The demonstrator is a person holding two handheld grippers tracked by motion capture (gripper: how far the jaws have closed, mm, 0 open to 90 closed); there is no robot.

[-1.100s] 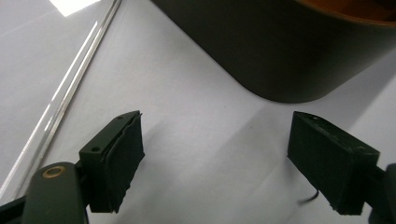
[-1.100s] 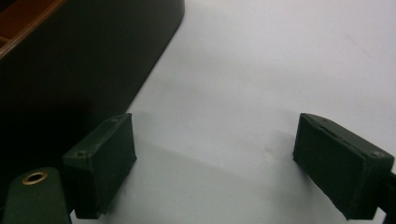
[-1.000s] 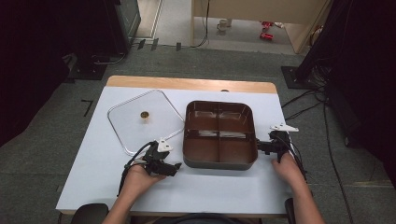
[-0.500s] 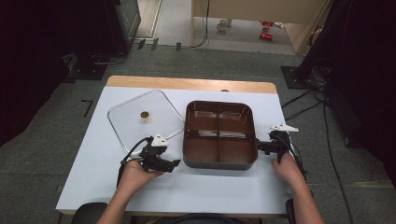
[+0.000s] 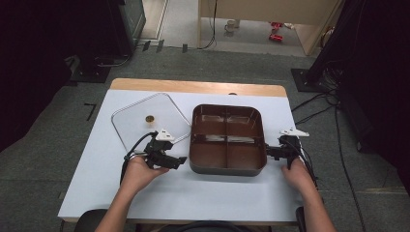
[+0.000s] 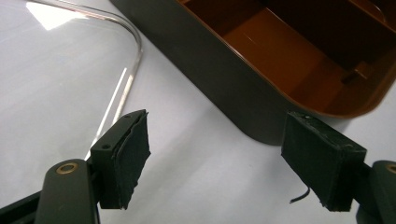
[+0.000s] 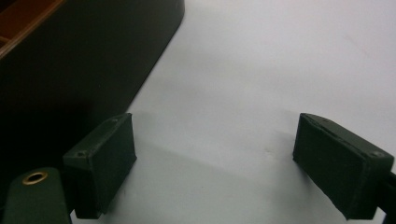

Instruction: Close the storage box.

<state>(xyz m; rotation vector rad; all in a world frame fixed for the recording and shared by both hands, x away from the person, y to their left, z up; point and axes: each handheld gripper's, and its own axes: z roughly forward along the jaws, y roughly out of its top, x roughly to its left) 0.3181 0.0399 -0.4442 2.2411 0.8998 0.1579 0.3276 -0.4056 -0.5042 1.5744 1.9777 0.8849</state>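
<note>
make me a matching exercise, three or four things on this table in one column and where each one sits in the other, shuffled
Things:
1. brown divided tray
2. clear lid
3. left tongs
4. right tongs

Places or states:
a. open, just off the tray's right side
b. lying flat on the white table, left of the tray, with a small gold knob on it
c. middle of the table, uncovered, four compartments
d. open, near the tray's front left corner, beside the lid's edge

Pairs: 1-c, 2-b, 3-d, 4-a
</note>
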